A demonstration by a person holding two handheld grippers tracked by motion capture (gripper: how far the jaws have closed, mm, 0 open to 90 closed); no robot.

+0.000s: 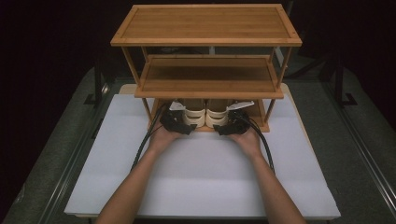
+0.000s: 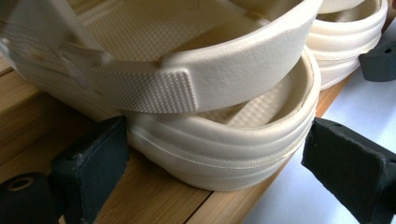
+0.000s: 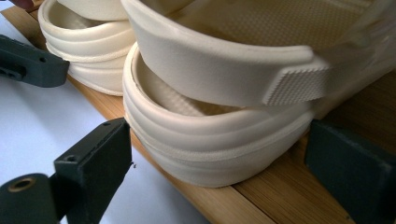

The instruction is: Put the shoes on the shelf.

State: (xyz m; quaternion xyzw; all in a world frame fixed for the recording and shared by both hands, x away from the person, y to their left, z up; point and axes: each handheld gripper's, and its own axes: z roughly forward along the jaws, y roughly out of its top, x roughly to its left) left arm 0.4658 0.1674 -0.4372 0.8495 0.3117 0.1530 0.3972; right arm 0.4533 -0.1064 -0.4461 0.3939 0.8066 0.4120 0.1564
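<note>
Two cream clogs stand side by side, heels toward me, on the bottom shelf (image 1: 262, 125) of a bamboo rack (image 1: 205, 39). My left gripper (image 1: 180, 122) is at the heel of the left clog (image 1: 194, 115). In the left gripper view, the left gripper (image 2: 215, 140) is open, its jaws straddling that clog's heel (image 2: 224, 154) closely. My right gripper (image 1: 231, 126) is at the right clog (image 1: 217, 116). In the right gripper view, the right gripper (image 3: 219, 144) is open, its jaws on either side of that clog's heel (image 3: 219, 149). Both heel straps are folded forward over the clogs.
The rack has three tiers; its middle shelf (image 1: 208, 86) hangs low over the clogs. It stands at the far end of a white board (image 1: 201, 172) on the table. Both forearms reach in from the bottom edge.
</note>
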